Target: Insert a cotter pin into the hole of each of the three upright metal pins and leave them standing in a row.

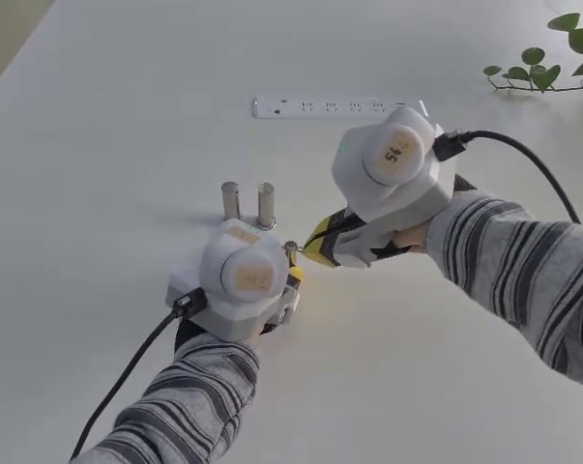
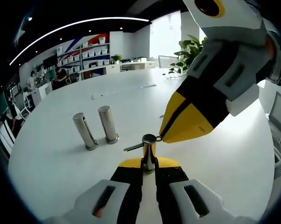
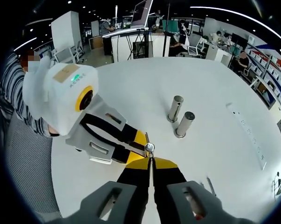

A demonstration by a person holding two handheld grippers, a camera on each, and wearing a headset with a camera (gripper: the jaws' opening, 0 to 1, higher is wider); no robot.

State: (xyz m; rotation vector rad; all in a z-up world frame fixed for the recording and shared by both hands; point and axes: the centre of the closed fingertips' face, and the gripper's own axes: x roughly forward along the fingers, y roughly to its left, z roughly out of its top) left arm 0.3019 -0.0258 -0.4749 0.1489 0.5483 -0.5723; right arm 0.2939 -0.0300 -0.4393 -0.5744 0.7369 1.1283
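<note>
Near the middle of the white table (image 1: 98,145), the left gripper (image 2: 148,164) pinches the lower part of one metal pin (image 2: 148,148), which stands upright between its jaws. From 2 o'clock in the left gripper view the right gripper (image 2: 164,136) reaches in, its jaws pressed together on the loop end of a cotter pin (image 2: 132,147). The thin legs pass through the hole near the top of the metal pin and stick out at 9 o'clock.

At 11 o'clock from it in the head view, two other metal pins (image 1: 266,204) stand upright just beside each other, apart from both grippers. A power strip (image 1: 330,106) lies at 12 o'clock, well behind them. A plant (image 1: 552,58) at 2 o'clock is cut off by the edge.

In the head view the gripper bodies cover most of the held metal pin. In the right gripper view a thin item (image 3: 210,185) lies on the table at 5 o'clock, too small to name.
</note>
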